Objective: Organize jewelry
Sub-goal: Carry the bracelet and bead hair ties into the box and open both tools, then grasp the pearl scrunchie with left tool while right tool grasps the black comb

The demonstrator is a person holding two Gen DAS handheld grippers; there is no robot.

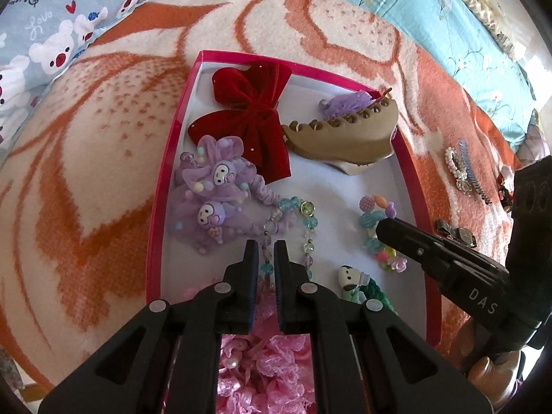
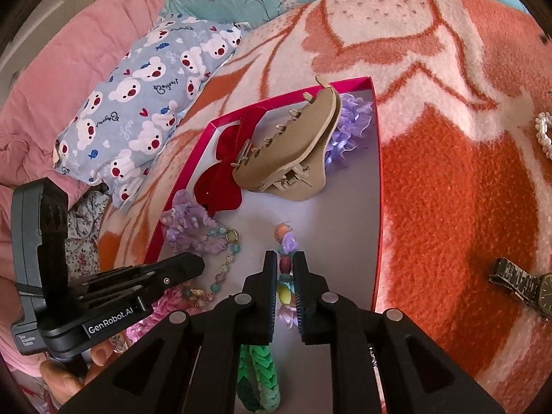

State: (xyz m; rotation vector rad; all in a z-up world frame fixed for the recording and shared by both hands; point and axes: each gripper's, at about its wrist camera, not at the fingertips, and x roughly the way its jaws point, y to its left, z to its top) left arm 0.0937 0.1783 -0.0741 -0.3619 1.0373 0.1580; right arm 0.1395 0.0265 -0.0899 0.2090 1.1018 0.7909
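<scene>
Right wrist view showed your right gripper (image 2: 285, 269) clenched on the chunky candy-coloured bead bracelet (image 2: 285, 265) inside the pink-rimmed box (image 2: 378, 186), near its right wall; your left gripper (image 1: 266, 257) hovered slightly parted over the glassy bead strand (image 1: 307, 220).

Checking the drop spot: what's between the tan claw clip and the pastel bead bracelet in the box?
Bare white box floor lies between the tan claw clip and the pastel bead bracelet; the right wrist view shows it best.
</scene>
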